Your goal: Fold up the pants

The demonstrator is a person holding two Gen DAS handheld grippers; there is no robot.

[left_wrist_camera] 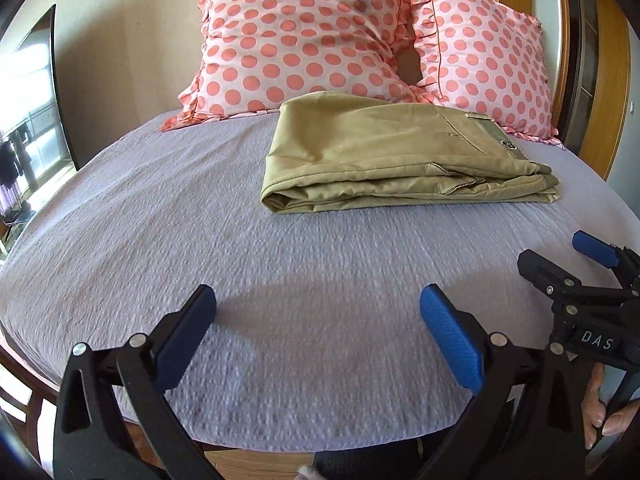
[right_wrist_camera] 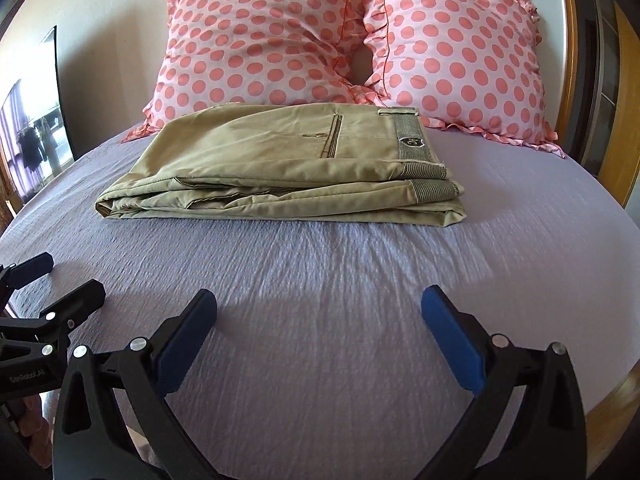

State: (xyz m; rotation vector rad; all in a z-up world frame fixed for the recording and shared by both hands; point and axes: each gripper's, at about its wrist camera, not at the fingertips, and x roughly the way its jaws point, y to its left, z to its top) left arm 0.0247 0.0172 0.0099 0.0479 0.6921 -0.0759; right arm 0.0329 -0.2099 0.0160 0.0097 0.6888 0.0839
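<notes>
The khaki pants [right_wrist_camera: 280, 164] lie folded in a compact stack on the bed [right_wrist_camera: 360, 300], just in front of two polka-dot pillows [left_wrist_camera: 304, 36], waistband to the right. Left claw [left_wrist_camera: 318, 308] and right claw [right_wrist_camera: 320, 312] hover low over the near part of the bed w/ jaws spread wide, nothing held, both well apart from the pants. Task looks about done. Risks from here, as a judgement: a claw snagging the sheet, or bumping the stack and sliding the top layers; loose layer edges at the front could spring open if nudged.
</notes>
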